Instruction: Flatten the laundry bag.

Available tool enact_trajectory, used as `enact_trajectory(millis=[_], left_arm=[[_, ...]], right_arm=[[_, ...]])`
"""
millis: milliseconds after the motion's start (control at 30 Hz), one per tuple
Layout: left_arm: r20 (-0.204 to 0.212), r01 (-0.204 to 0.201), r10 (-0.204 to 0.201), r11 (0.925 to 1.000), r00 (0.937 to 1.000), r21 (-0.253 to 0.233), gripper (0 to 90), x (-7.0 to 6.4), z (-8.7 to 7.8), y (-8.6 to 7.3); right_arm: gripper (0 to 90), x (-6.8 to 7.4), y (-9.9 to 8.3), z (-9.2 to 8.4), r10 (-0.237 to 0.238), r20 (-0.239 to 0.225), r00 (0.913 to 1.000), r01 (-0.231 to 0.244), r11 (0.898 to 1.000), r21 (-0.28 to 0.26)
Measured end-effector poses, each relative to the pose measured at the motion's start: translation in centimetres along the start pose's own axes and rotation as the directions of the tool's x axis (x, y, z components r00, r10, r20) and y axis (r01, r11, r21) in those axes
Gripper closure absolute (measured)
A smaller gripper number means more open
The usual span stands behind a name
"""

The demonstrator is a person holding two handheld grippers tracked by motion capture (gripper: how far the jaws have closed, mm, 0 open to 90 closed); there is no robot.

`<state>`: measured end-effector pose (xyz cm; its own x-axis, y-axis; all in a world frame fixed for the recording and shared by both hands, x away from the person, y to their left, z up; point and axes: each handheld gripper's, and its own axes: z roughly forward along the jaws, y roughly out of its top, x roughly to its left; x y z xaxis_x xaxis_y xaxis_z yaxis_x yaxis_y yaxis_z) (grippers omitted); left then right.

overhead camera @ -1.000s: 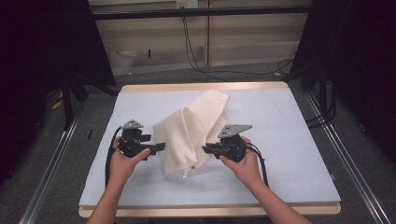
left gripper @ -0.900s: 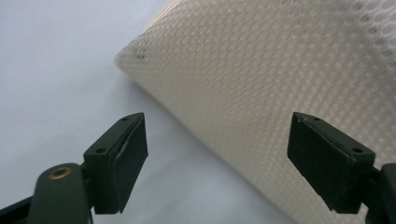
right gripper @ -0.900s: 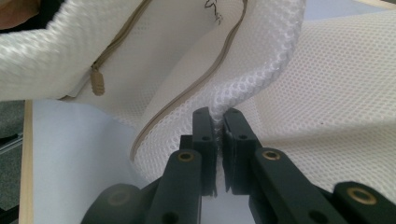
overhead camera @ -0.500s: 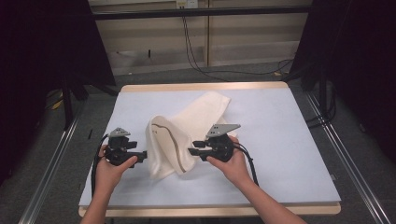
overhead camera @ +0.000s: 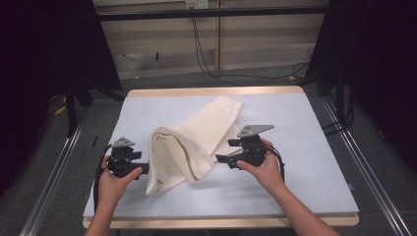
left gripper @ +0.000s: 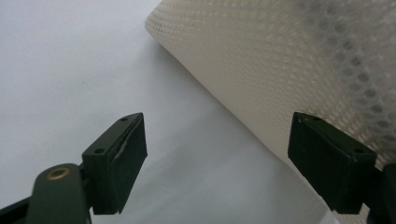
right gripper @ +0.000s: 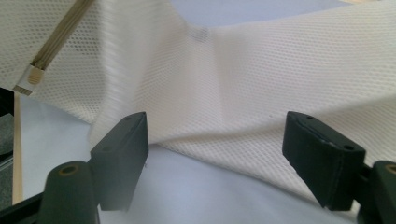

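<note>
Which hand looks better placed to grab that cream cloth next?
Probably the left. The left gripper sits open right beside the folded edge of the cream mesh cloth, fabric by one pad. The right gripper has just been opening, nothing between its jaws, the cloth's edge lying just ahead.

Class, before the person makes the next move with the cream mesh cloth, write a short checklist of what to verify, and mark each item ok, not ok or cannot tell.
1. Right tongs free of the cloth: ok; the jaws have just been opening, nothing between them.
2. Left tongs open: ok, wide apart beside the cloth's edge.
3. Cloth fully on the table: ok.
4. Cloth lying flat: not ok, a fold stands up.
5. Trimmed edge within reach: ok.
6. Cables clear of the cloth: ok.
</note>
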<state>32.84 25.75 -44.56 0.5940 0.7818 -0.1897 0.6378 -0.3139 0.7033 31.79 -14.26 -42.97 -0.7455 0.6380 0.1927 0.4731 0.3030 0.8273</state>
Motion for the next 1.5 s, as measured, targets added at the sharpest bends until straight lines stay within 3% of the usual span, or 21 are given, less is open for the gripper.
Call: enact_trajectory(millis=[67,167,367,400,433,667,800,833,867,933,1000,1033,1233,1333,1400,1433,1500], left_arm=[[0.001,0.002,-0.002,1.0,1.0,-0.002,19.5,0.1,0.0,0.0],[0.0,-0.003,0.003,1.0,1.0,0.002,19.6,0.3,-0.2,0.0],[-0.002,-0.006,0.006,1.0,1.0,-0.001,19.7,0.3,-0.5,-0.1],[-0.002,-0.006,0.006,1.0,1.0,-0.001,19.8,0.3,-0.5,-0.1],[0.002,-0.002,0.002,1.0,1.0,-0.005,20.0,0.3,-0.4,-0.1],[0.006,-0.006,0.006,1.0,1.0,-0.002,20.1,0.1,-0.3,0.0],[0.001,-0.007,0.007,1.0,1.0,-0.005,20.3,0.1,-0.3,-0.1],[0.001,-0.007,0.007,1.0,1.0,-0.005,20.3,0.1,-0.3,-0.1],[-0.001,-0.011,0.011,0.9999,0.9999,-0.004,20.3,0.1,-0.3,0.0],[-0.001,-0.016,0.016,0.9999,0.9999,-0.003,20.3,0.1,-0.3,0.0],[-0.004,-0.017,0.017,0.9999,0.9998,-0.003,20.3,0.0,-0.4,0.0],[0.001,-0.015,0.015,0.9999,0.9999,-0.002,20.3,0.1,-0.4,0.0],[-0.003,-0.018,0.018,0.9998,0.9998,-0.004,20.3,0.1,-0.5,0.0],[-0.003,-0.011,0.011,0.9999,0.9999,-0.009,20.3,0.1,-0.4,0.0],[-0.004,-0.012,0.012,0.9999,0.9999,-0.005,20.3,0.1,-0.5,0.0],[-0.008,-0.015,0.015,0.9999,0.9999,-0.005,20.3,0.1,-0.5,0.0],[-0.005,-0.01,0.01,0.9999,0.9999,-0.012,20.3,0.0,-0.4,0.0]], right_arm=[[20.8,-0.4,-0.2,-0.6,0.003,0.008,1.0,-0.003,1.0,0.001],[22.3,-1.2,-0.7,-1.0,-0.015,0.054,0.9984,0.014,1.0,0.019],[30.3,-2.8,-2.0,0.7,-0.064,0.135,0.9887,0.051,0.994,0.101],[30.3,-2.8,-2.0,0.7,-0.064,0.135,0.9887,0.051,0.994,0.101],[38.5,-3.1,-2.5,1.5,-0.076,0.143,0.9867,0.059,0.991,0.119],[42.7,-2.6,-2.3,4.8,-0.116,0.119,0.9861,0.101,0.987,0.126],[48.1,-2.1,-2.1,6.5,-0.126,0.113,0.9856,0.103,0.977,0.189],[56.9,-2.3,-2.0,6.7,-0.097,0.1,0.9902,0.079,0.981,0.176],[59.2,-2.4,-2.1,6.7,-0.089,0.093,0.9917,0.071,0.982,0.173],[67.8,-2.3,-2.1,6.8,-0.119,0.115,0.9861,0.098,0.98,0.176],[85.8,-2.2,-2.2,6.7,-0.117,0.098,0.9883,0.098,0.98,0.176],[90.0,-2.0,-2.2,6.7,-0.143,0.114,0.9832,0.121,0.976,0.18],[90.0,-1.9,-2.1,6.7,-0.158,0.107,0.9816,0.136,0.973,0.185],[87.0,-2.1,-2.5,5.9,-0.124,0.097,0.9876,0.11,0.984,0.137],[82.0,-2.0,-2.5,5.7,-0.107,0.1,0.9892,0.093,0.987,0.134],[66.7,-1.9,-2.4,5.4,-0.091,0.102,0.9906,0.078,0.989,0.128],[57.0,-1.7,-2.4,5.1,-0.108,0.135,0.9849,0.091,0.987,0.131]])
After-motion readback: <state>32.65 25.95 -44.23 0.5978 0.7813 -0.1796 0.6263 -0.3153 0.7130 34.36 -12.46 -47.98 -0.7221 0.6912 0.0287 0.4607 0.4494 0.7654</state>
